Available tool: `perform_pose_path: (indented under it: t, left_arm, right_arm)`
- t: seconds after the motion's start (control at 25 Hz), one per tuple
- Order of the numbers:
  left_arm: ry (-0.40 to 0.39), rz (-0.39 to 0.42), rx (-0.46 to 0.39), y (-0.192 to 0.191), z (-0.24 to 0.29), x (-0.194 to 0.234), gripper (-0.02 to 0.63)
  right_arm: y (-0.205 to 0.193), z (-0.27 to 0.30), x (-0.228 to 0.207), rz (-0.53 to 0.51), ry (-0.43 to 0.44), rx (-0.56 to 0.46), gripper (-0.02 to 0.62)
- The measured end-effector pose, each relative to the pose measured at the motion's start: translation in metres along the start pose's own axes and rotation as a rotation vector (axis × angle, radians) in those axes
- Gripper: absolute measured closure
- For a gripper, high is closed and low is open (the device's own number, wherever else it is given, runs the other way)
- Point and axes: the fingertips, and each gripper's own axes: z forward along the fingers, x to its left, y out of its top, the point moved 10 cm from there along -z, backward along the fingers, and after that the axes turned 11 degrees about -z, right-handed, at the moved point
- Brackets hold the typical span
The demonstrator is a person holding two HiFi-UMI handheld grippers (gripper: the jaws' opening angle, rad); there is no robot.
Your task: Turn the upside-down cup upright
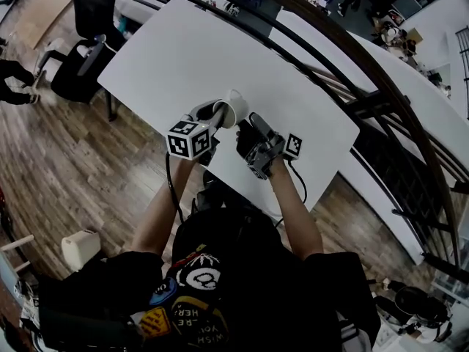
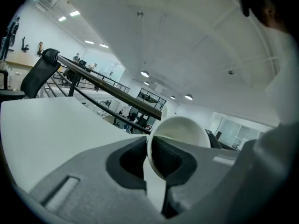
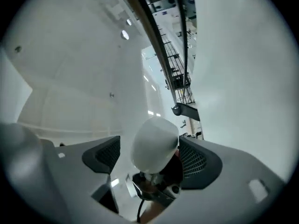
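Observation:
A white paper cup (image 1: pixel 233 108) hangs tilted above the white table (image 1: pixel 183 50), lifted off it. My left gripper (image 1: pixel 218 113) is shut on the cup, with the wall pinched between its pads; in the left gripper view the cup (image 2: pixel 180 134) shows its rim and the thin wall runs down between the jaws of the left gripper (image 2: pixel 156 174). My right gripper (image 1: pixel 245 127) stands open just right of the cup. In the right gripper view the cup (image 3: pixel 154 146) sits between the wide-spread jaws of the right gripper (image 3: pixel 152 158), close to the right pad, with a gap on the left.
A dark railing (image 1: pixel 330 64) curves along the table's far side, with another white table (image 1: pixel 410 94) beyond it. A black chair (image 1: pixel 91 6) stands at the upper left. A white bin (image 1: pixel 79 248) sits on the wooden floor at the lower left.

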Motion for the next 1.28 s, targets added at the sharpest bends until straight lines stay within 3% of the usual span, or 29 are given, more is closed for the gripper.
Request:
perform_pose_path:
  t: [0.16,0.24,0.32,0.44,0.56,0.64,0.76,0.88,1.0,1.16,1.28]
  left_arm:
    - [-0.06,0.083,-0.027,-0.012,-0.003,-0.015,0.568]
    - [-0.065,0.134,-0.027,-0.016,-0.006,-0.017,0.568]
    - [-0.058,0.217,0.001,-0.019,-0.009,-0.014,0.558]
    - [-0.028,0.28,0.063,-0.027,-0.014,-0.003,0.503]
    - [0.088,0.207,0.097,-0.043,-0.027,0.022,0.497]
    - [0.195,0.178,0.12,-0.056,-0.039,0.036,0.497]
    - [0.281,0.162,0.096,-0.072,-0.06,0.041,0.515]
    - [0.324,0.146,0.056,-0.081,-0.081,0.043,0.522]
    - [0.343,0.145,0.015,-0.086,-0.095,0.044,0.601]
    - [0.362,0.155,0.001,-0.096,-0.101,0.045,0.601]
    - [0.38,0.131,-0.006,-0.103,-0.109,0.043,0.601]
  right_arm:
    - [-0.009,0.018,-0.01,0.151,0.109,0.001,0.205]
    - [-0.014,0.023,-0.009,0.156,0.126,0.004,0.216]
    - [-0.018,0.023,-0.007,0.089,0.089,0.026,0.216]
    - [-0.012,0.015,-0.008,-0.094,-0.029,0.064,0.213]
    - [0.008,0.004,-0.018,-0.332,-0.187,0.114,0.213]
    - [0.025,-0.003,-0.034,-0.561,-0.339,0.188,0.213]
    - [0.048,-0.01,-0.071,-0.884,-0.554,0.306,0.213]
    - [0.059,-0.005,-0.107,-1.169,-0.675,0.442,0.213]
    - [0.062,0.01,-0.137,-1.427,-0.806,0.573,0.213]
    - [0.063,0.024,-0.166,-1.571,-0.871,0.638,0.212]
    - [0.064,0.032,-0.176,-1.619,-0.862,0.665,0.212]
